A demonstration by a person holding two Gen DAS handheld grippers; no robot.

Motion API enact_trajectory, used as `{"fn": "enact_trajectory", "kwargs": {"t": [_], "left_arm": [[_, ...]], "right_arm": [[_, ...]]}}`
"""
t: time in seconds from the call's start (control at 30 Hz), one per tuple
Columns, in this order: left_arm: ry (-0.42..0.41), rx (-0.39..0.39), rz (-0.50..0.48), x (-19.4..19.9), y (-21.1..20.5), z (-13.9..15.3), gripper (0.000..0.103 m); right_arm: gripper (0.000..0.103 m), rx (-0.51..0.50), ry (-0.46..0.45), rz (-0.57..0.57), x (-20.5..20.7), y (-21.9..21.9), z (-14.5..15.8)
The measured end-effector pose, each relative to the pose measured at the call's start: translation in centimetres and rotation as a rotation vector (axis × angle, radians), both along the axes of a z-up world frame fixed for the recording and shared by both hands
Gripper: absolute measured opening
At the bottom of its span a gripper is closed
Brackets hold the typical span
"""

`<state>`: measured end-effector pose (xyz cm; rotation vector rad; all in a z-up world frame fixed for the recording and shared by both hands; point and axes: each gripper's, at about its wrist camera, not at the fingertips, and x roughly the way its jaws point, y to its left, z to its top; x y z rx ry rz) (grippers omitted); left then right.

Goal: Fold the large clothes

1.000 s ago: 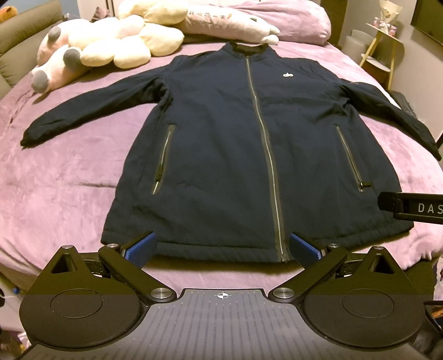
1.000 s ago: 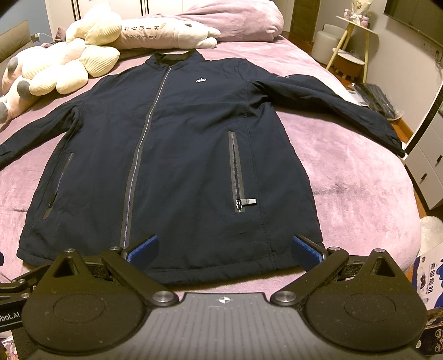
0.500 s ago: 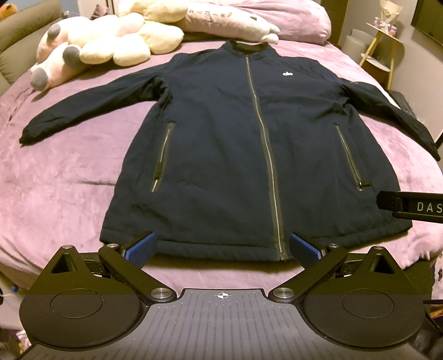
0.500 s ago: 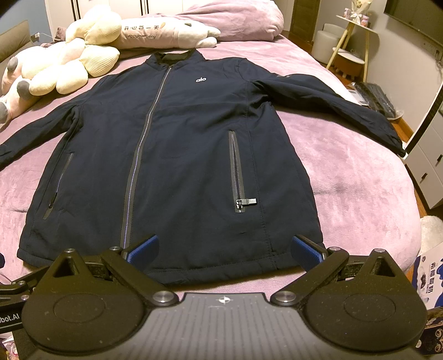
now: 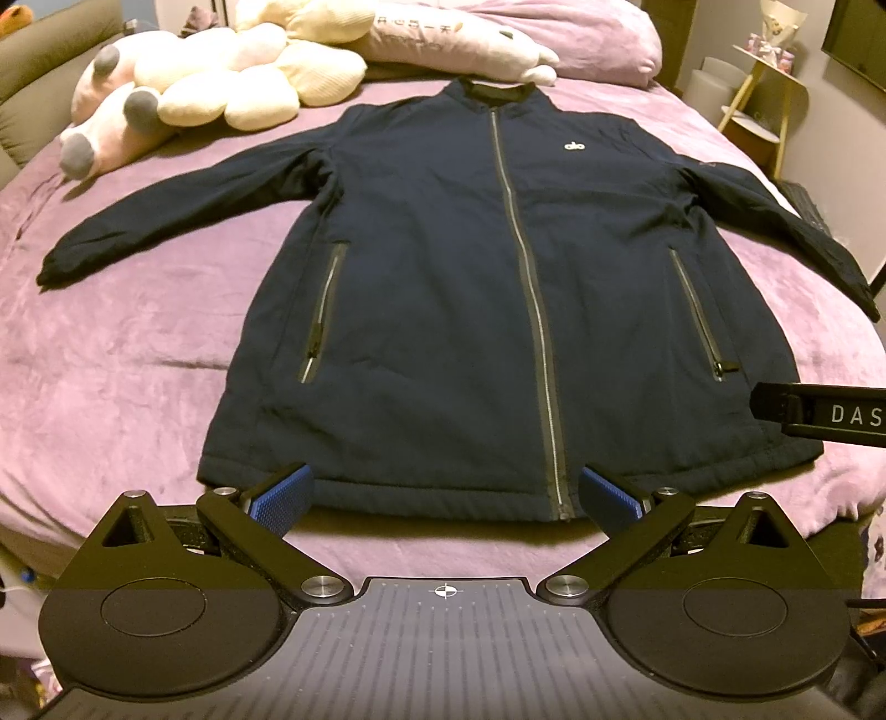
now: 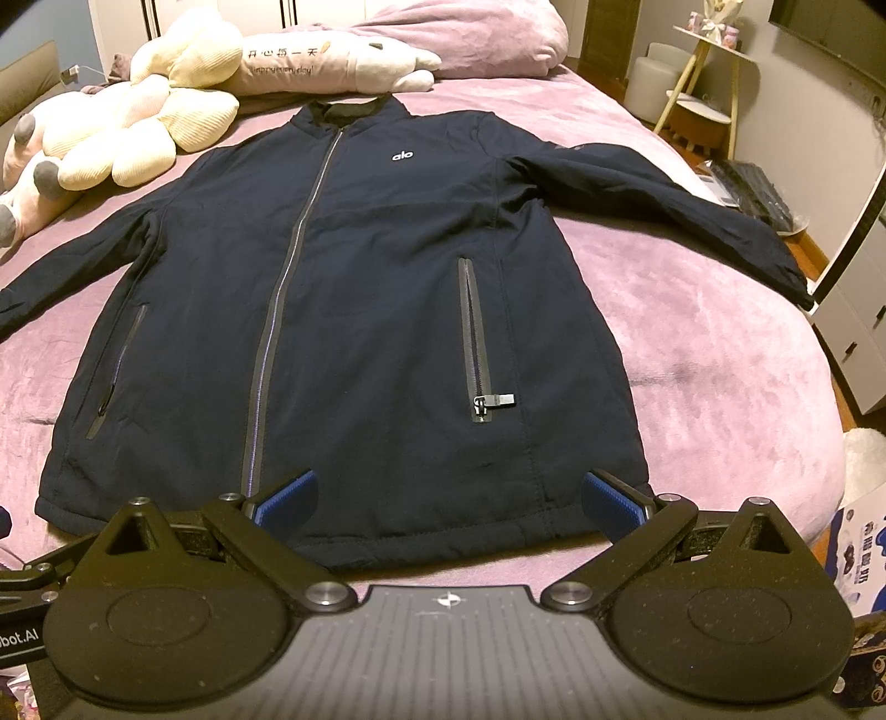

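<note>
A large navy zip jacket (image 5: 443,288) lies flat, front up and zipped, on a purple bed (image 5: 127,354), both sleeves spread out to the sides; it also shows in the right wrist view (image 6: 360,310). My left gripper (image 5: 446,495) is open and empty, hovering just before the jacket's hem near the zip's lower end. My right gripper (image 6: 448,498) is open and empty, just before the hem's right half below the right pocket zip (image 6: 479,343). The right gripper's body (image 5: 825,410) shows at the left wrist view's right edge.
Plush toys (image 5: 210,88) and a long pillow (image 5: 443,33) lie at the head of the bed beyond the collar. A small side table (image 6: 703,105) and white drawers (image 6: 853,332) stand to the right of the bed. A printed box (image 6: 864,559) sits at the bed's near right corner.
The left wrist view has drifted slightly, so the jacket sits a little higher in frame. The right gripper and the jacket have not visibly moved.
</note>
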<state>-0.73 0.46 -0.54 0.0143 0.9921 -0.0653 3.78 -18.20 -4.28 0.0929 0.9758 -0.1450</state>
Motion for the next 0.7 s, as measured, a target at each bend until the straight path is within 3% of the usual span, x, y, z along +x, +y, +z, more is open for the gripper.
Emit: {"fn": "enact_trajectory", "kwargs": {"t": [0.7], "left_arm": [[0.004,-0.011,-0.005,0.18,-0.02,0.00,0.103]], "right_arm": [[0.101,0.007,0.003,-0.003,0.12,-0.20,-0.14]]}}
